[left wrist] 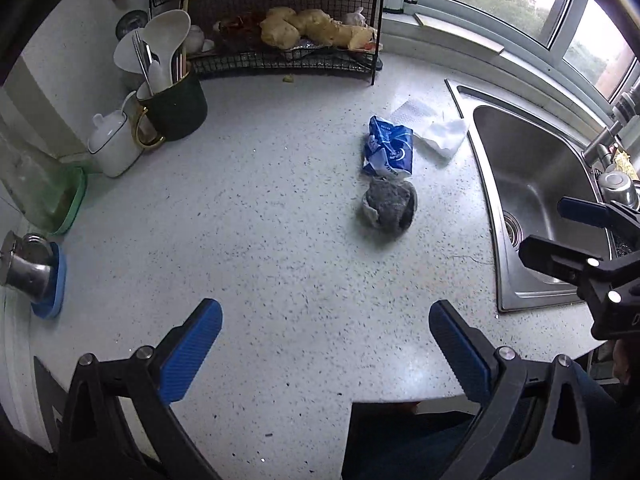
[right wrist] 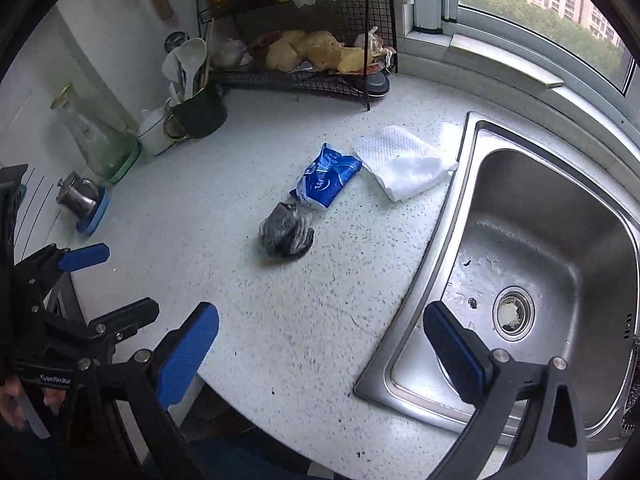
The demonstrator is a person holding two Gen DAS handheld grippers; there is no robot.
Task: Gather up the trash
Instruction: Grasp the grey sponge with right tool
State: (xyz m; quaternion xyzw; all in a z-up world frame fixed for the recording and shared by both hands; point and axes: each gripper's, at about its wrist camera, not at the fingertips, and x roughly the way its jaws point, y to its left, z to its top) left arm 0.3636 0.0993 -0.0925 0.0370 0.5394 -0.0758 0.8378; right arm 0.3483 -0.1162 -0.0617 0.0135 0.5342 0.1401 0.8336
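Observation:
Three pieces of trash lie on the speckled white counter [left wrist: 248,216]: a crumpled blue wrapper [left wrist: 389,147] [right wrist: 328,181], a grey crumpled wad in clear plastic [left wrist: 390,210] [right wrist: 286,231] just in front of it, and a white paper towel [left wrist: 436,128] [right wrist: 404,164] beside the sink. My left gripper [left wrist: 326,344] is open and empty above the counter's near edge, well short of the trash. My right gripper [right wrist: 320,346] is open and empty, straddling the counter and the sink's rim; it also shows in the left wrist view [left wrist: 560,232].
A steel sink [right wrist: 532,264] [left wrist: 532,184] lies on the right. A black wire rack [left wrist: 280,40] with food stands at the back. A dark utensil cup [left wrist: 176,100], a white pot [left wrist: 112,144], a glass jar [left wrist: 40,188] and a metal cup [left wrist: 28,268] line the left wall.

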